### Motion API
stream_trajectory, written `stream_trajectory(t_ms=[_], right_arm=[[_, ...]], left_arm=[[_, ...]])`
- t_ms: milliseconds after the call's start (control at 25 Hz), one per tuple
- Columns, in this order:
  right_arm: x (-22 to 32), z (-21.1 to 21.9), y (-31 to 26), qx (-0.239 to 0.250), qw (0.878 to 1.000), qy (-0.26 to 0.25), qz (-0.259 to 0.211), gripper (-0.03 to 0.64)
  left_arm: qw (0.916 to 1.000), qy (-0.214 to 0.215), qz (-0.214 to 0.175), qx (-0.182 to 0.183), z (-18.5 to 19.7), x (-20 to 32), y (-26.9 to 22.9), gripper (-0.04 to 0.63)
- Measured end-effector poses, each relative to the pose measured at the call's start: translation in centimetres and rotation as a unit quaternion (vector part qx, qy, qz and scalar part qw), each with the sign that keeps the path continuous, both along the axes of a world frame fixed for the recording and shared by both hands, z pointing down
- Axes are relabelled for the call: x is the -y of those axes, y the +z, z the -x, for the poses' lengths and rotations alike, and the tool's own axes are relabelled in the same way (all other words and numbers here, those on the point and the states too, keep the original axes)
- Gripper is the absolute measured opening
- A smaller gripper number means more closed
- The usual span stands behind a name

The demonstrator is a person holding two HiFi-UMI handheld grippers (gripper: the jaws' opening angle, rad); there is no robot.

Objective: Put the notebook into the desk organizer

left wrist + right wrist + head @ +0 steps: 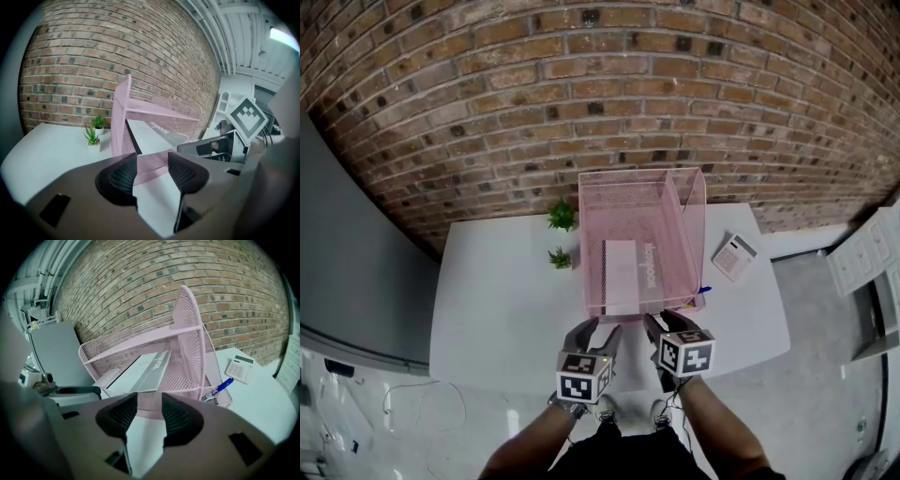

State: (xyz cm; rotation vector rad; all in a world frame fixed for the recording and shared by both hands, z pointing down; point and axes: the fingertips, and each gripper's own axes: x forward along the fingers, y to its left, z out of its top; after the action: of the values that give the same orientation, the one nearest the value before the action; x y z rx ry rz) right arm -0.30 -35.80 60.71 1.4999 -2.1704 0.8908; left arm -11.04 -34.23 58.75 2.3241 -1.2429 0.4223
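A pink wire-mesh desk organizer [642, 187] stands on the white table [497, 309]. The grey and white notebook [630, 265] lies flat on its lower tray. Both grippers hover at the organizer's near edge. My left gripper [598, 330] is open, nothing between its pads; in the left gripper view, my left gripper [151, 171] frames the organizer's [123, 112] front rim, the notebook [150, 133] beyond. My right gripper [666, 323] is open and holds nothing. In the right gripper view, my right gripper [149, 411] faces the organizer [187, 329] and the notebook [147, 371].
A white calculator [734, 256] lies right of the organizer, and a blue pen [222, 386] sits at its right front corner. Two small potted plants [562, 216] [560, 257] stand to its left. A brick wall [581, 84] backs the table; a white cabinet [862, 253] stands at the right.
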Motion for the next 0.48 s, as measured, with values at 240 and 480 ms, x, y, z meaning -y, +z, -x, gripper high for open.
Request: stream_trajectory(t_ms=[240, 480], right_arm=[[0.1, -0.1, 0.1, -0.007, 1.000, 0.014, 0.000, 0.166], [-0.1, -0.1, -0.2, -0.009, 1.000, 0.026, -0.004, 0.164]], left_arm=[[1.0000, 0.007, -0.006, -0.003, -0.1, -0.2, -0.5, 0.209], [0.9997, 0.018, -0.010, -0.009, -0.2, -0.9, -1.2, 0.208]])
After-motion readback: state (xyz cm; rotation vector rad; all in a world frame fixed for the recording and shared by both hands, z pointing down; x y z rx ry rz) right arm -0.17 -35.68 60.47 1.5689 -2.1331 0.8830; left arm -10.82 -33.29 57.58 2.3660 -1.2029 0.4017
